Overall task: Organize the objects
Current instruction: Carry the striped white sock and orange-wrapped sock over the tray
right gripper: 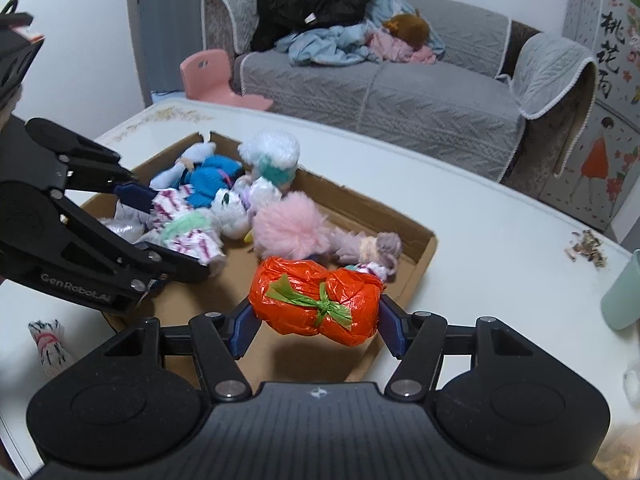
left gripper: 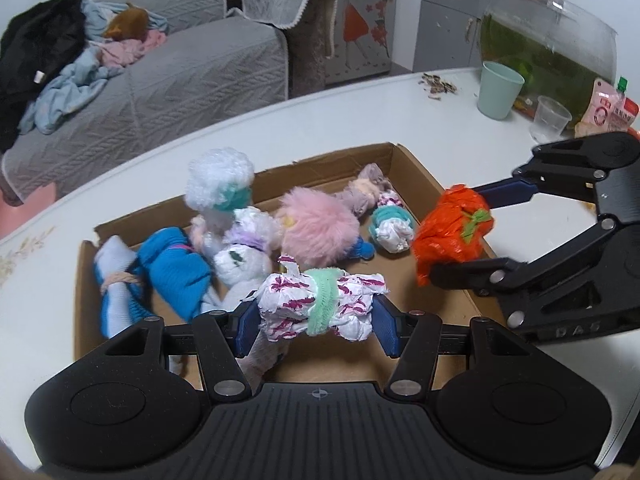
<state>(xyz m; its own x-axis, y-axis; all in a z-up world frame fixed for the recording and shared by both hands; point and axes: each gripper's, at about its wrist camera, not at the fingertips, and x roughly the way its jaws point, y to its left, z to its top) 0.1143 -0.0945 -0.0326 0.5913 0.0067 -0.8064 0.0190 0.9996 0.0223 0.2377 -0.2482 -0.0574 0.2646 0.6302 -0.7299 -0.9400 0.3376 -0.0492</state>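
Left claw pinching a white bundle, right claw an orange bundle, box floor half hidden

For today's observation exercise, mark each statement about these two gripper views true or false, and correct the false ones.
1. The right gripper holds an orange bundle tied with a green strip. True.
2. The left gripper is open and holds nothing. False: it is shut on a white-and-magenta bundle banded in green.
3. The cardboard box already holds several bundles, among them a fluffy pink one. True.
4. A red cup stands on the table beside the fish tank. False: the cup is pale green.
5. A patterned bundle lies on the table outside the box. True.
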